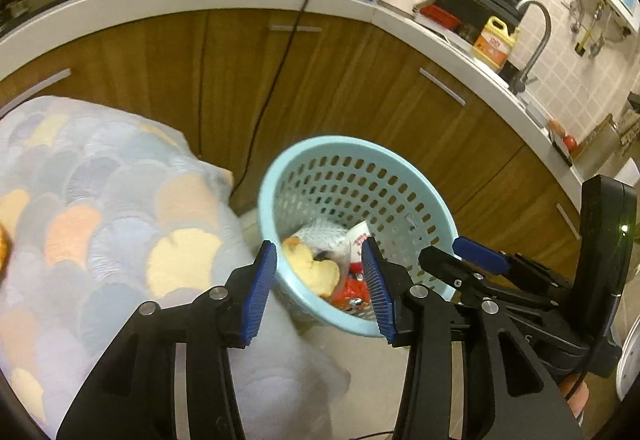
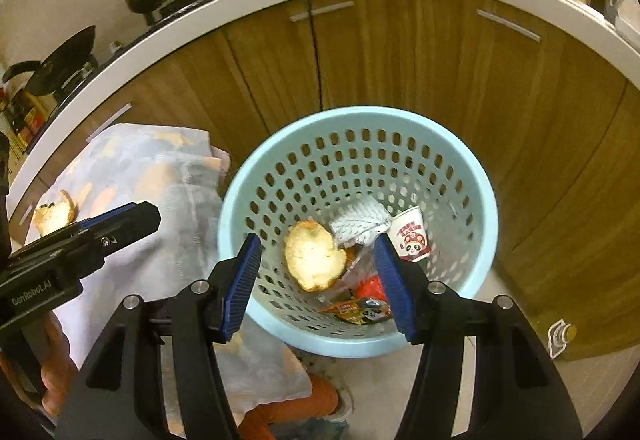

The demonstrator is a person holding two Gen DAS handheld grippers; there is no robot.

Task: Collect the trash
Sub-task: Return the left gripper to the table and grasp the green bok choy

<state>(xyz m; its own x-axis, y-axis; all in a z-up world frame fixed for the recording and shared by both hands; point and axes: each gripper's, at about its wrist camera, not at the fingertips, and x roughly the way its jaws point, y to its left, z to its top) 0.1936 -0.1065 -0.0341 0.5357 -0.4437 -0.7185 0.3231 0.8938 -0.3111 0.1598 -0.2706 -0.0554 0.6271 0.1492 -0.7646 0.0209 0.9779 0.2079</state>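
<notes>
Both grippers, left gripper point(image 1: 318, 282) and right gripper point(image 2: 316, 284), are hovering above a blue basket point(image 2: 486, 240), fingers parted and gripping nothing; inside it, a bread piece point(image 2: 314, 260) is lying among wrappers.

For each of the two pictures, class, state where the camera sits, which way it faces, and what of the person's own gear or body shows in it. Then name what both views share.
Left wrist: sits on the left gripper, looks down along its open fingers at the blue basket; the right gripper enters at right.
Right wrist: sits on the right gripper, looks down into the basket; the left gripper and a hand show at left.
Shared: basket, orange peel, patterned cloth, wooden cabinets.
</notes>
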